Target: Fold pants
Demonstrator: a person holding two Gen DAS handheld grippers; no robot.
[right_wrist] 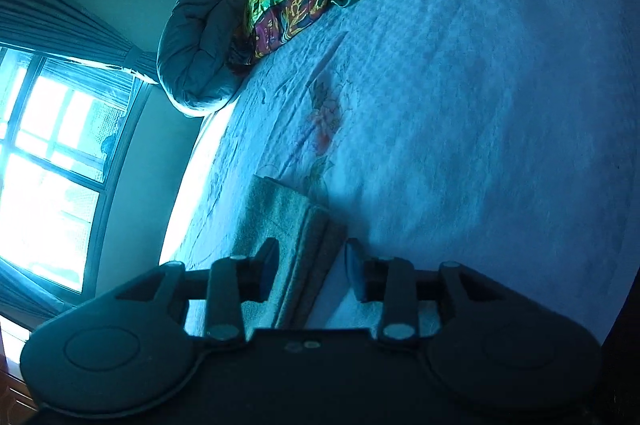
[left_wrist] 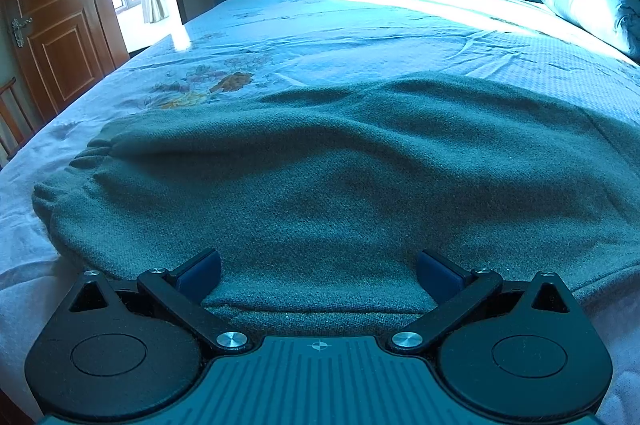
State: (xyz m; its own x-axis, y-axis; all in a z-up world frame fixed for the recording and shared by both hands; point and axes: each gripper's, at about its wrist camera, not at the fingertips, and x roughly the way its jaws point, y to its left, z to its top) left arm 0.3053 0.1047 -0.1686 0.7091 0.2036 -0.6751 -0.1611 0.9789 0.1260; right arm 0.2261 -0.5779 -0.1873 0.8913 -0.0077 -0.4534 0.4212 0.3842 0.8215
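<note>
Both claws were spread: the left claw (left_wrist: 318,271) straddled the near edge of the pants (left_wrist: 340,165), likely ready to lift for another fold, while the right claw (right_wrist: 312,275) bracketed a layered edge in the dim lower centre. Grey-green, thick and rumpled, the pants lay across the bed (left_wrist: 360,25).

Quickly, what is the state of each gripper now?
Left gripper: open, fingers astride the pants edge.
Right gripper: open around the pants' folded edge.

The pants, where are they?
In the left wrist view, the pants lie spread on the bed, right before the open left gripper.
</note>
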